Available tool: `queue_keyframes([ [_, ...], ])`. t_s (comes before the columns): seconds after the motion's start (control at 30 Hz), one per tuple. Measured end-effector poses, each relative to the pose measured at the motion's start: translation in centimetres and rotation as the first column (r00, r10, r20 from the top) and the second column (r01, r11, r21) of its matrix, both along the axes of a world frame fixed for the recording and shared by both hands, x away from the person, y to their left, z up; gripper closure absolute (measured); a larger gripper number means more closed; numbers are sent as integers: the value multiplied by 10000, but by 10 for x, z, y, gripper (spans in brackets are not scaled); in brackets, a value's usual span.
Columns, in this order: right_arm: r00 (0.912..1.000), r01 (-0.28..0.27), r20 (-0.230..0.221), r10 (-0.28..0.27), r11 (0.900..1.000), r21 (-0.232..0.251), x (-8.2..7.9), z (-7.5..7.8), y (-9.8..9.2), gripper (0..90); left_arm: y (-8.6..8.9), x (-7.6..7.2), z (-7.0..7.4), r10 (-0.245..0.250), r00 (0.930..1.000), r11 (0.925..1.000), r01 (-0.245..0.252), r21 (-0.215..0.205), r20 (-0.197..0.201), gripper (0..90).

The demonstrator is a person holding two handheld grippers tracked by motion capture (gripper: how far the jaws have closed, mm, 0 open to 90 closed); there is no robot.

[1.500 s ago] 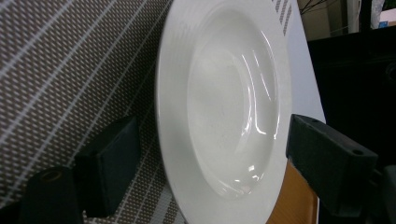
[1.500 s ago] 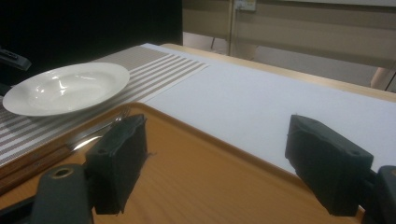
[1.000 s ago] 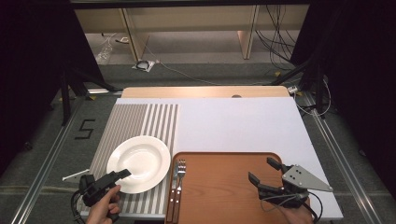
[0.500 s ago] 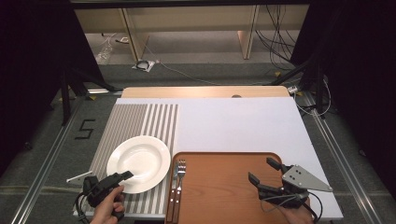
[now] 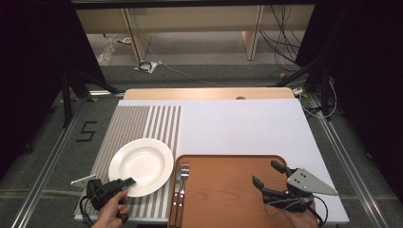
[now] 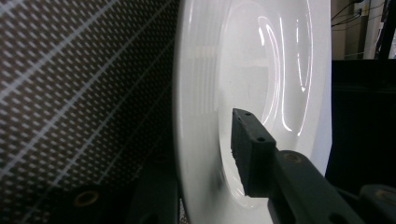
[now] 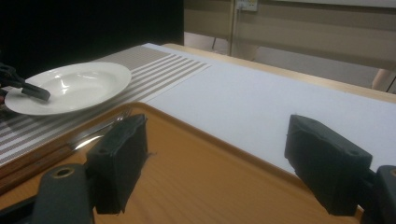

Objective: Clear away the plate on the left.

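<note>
L tongs (image 5: 127, 183) closing, round glossy plate (image 5: 141, 164) rim

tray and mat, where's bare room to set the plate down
The tray is bare right of the fork and knife, up to the right claw. The white mat beyond the tray is bare too. It is crowded where the plate sits, with the left claw at its rim.

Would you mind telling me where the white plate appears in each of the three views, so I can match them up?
High view: the white plate lies lower left, on the striped mat, beside the brown tray.
Left gripper view: the plate stands on edge across the middle, its rim between the left gripper jaws.
Right gripper view: the plate is upper left.
Shared landmark: the striped mat under the plate.
</note>
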State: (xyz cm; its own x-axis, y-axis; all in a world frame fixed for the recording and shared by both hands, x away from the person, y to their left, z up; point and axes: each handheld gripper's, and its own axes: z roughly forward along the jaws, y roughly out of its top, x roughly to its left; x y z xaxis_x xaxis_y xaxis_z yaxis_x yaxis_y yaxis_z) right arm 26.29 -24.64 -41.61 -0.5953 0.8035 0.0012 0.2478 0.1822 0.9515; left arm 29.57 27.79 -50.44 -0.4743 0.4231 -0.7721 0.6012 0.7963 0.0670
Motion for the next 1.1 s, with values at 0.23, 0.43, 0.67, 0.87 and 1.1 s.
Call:
queue_keyframes([
  [0.23, 10000, 12, -19, -12, 10000, 59, 0, 0, 0, 224, 2, -1, -1, 159, 9998, 9995, -156, -275, 129, 796],
  [0.43, 10000, 12, -44, -12, 10000, 17, 0, 0, 0, 224, 5, -4, 0, 512, 9972, 9965, -474, -684, 547, 805],
  [0.67, 10000, 8, -18, -8, 10000, 48, 0, 0, 0, 224, 7, -3, 0, 559, 9968, 9949, -508, -871, 565, 802],
  [0.87, 10000, 5, -40, -5, 10000, 23, 0, 0, 0, 224, 7, -3, 1, 487, 9951, 9914, -378, -1250, 855, 802],
  [1.1, 10000, 10, -41, -10, 10000, 29, 1, 0, 0, 224, 4, -2, 4, 210, 9940, 9905, -61, -1372, 1071, 799],
])
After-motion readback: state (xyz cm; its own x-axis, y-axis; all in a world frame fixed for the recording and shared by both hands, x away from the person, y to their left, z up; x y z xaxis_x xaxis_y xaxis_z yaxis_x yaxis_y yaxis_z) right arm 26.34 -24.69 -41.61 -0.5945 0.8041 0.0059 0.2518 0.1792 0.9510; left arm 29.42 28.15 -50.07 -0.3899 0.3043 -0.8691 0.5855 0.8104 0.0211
